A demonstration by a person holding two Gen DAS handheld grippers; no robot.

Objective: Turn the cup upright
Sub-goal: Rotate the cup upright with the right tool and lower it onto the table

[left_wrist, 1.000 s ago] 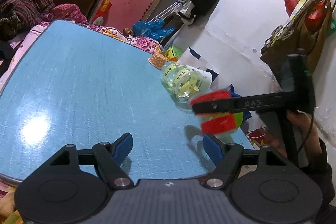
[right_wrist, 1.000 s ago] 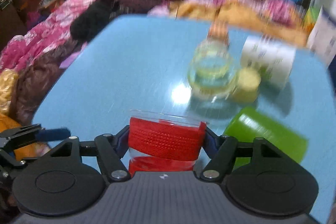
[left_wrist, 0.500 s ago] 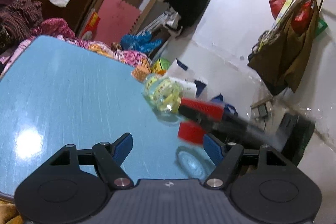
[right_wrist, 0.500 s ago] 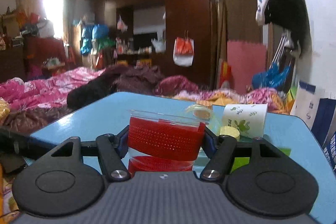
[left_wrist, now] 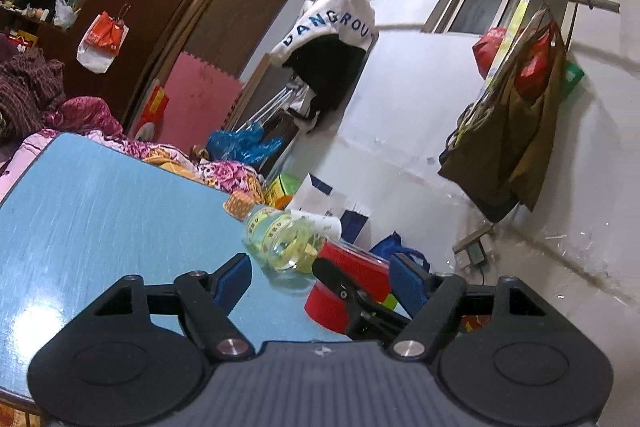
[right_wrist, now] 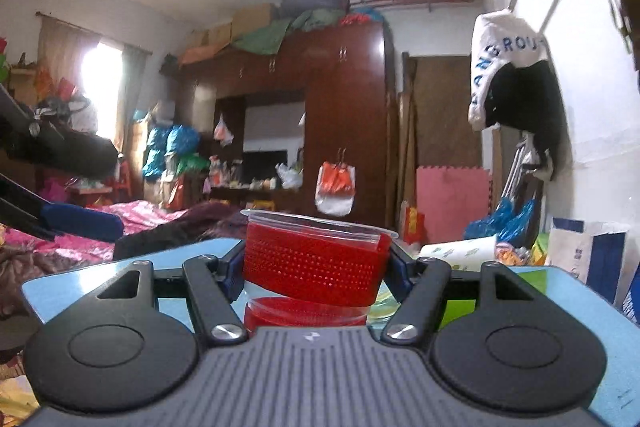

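Observation:
A clear plastic cup with a red textured sleeve (right_wrist: 314, 265) sits between the blue pads of my right gripper (right_wrist: 316, 267), which is shut on it. The cup's rim points up and slightly away, close to upright, just above the blue table (right_wrist: 60, 283). In the left wrist view the same cup (left_wrist: 348, 287) shows at the lower right, held by a black finger (left_wrist: 340, 287) of the right gripper. My left gripper (left_wrist: 320, 275) is open and empty, just beside the cup.
A clear bottle with a yellow label and orange cap (left_wrist: 276, 235) lies on the table behind the cup. A white paper cup (right_wrist: 460, 251) lies on its side, with a green cup (right_wrist: 460, 307) near it. The table's right edge is close. Bedding surrounds the far side.
My right gripper has tilted up with the cup, turning it from looking down at the table to nearly level. The left gripper has moved closer to the cup.

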